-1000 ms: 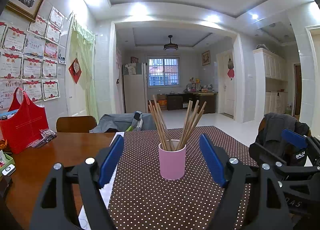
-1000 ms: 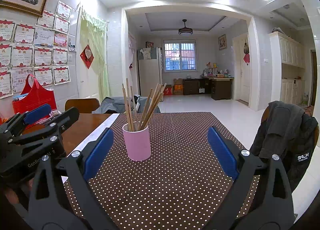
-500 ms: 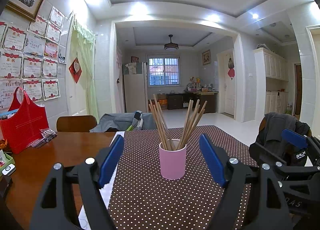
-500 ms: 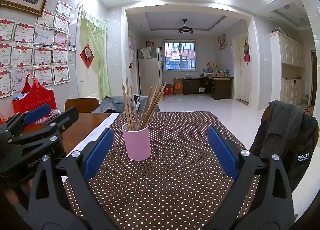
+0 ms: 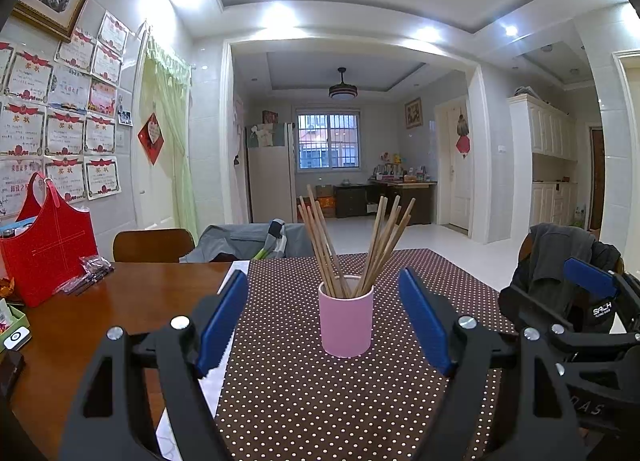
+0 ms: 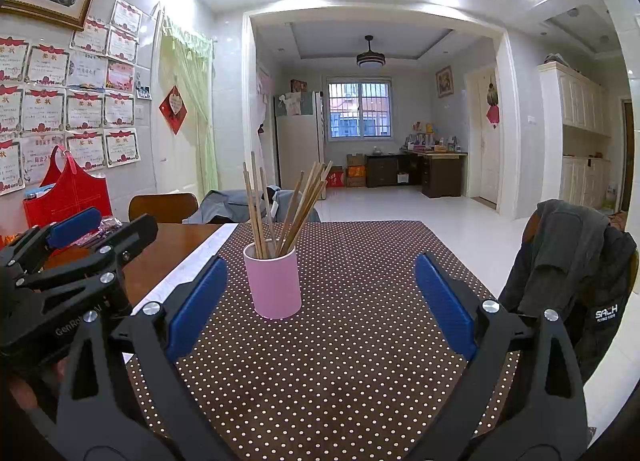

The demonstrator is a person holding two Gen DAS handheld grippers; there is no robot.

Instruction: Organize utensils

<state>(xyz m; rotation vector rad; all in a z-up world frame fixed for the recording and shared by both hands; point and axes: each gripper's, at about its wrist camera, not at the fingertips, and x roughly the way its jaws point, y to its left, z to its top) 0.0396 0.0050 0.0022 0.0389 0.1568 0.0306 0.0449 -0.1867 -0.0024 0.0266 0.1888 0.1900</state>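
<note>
1. Left gripper (image 5: 324, 321): jaws spread wide, holding nothing. The pink cup (image 5: 346, 315) stands upright at 12 o'clock, framed between the blue pads but apart from both.
2. Right gripper (image 6: 320, 301): jaws likewise wide open and empty; the cup sits at about 11 o'clock, nearer the left-hand pad.
3. Location: cup rests on the dotted tablecloth (image 5: 320, 401) near the table's middle, chopsticks (image 5: 352, 245) standing in it, fanned into two leaning bunches.
4. Risk, in my judgement: the cup is tall, narrow and top-loaded; a pad brushing the splayed sticks or nudging the wall could tip it and scatter the contents.
5. Risk: closing on one stick among crossed neighbours may drag others out or lift the cup.
6. Count: one cup; chopsticks roughly ten, exact number not discernible where they overlap; two grippers; one red bag (image 5: 48, 245) at 9 o'clock.
</note>
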